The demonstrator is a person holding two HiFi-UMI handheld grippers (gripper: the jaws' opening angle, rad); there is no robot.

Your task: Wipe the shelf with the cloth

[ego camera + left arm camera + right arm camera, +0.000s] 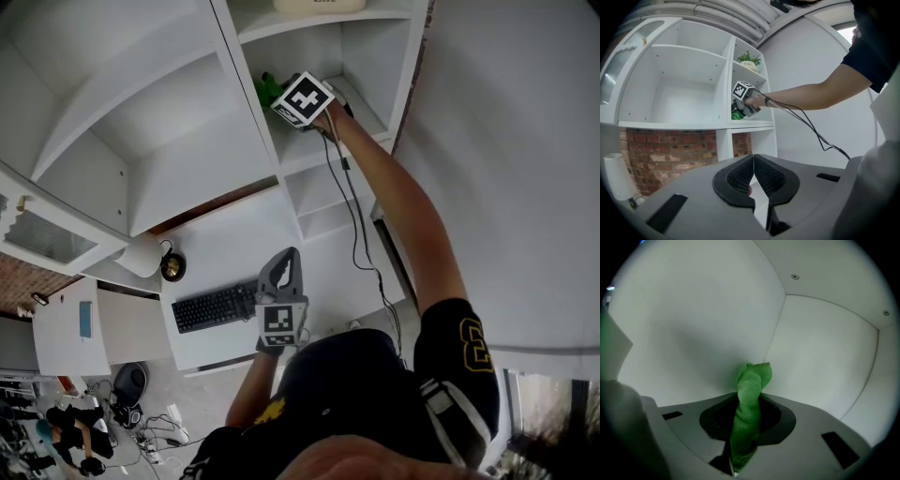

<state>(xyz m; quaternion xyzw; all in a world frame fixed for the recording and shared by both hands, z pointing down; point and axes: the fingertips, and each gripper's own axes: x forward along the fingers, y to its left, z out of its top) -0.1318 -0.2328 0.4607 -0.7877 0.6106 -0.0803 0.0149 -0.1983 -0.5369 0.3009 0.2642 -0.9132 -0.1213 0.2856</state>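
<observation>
My right gripper [286, 94] is pushed into a narrow compartment of the white shelf unit [309, 150] and is shut on a green cloth [750, 404]. The cloth [268, 86] bunches up past the jaws against the compartment's white back wall [693, 333]. From the left gripper view the cloth [736, 115] shows green inside that compartment, under the right gripper [740, 108]. My left gripper [280, 272] hangs low over the desk, away from the shelf, its jaws shut with nothing between them [753, 169].
A black keyboard [214, 307] lies on the white desk [234, 244]. A potted plant [749, 60] stands on the shelf above the wiped compartment. A wide bare compartment [679, 89] lies to the left. A white roll [618, 176] stands before the brick wall [670, 150]. A cable [356, 234] trails from the right gripper.
</observation>
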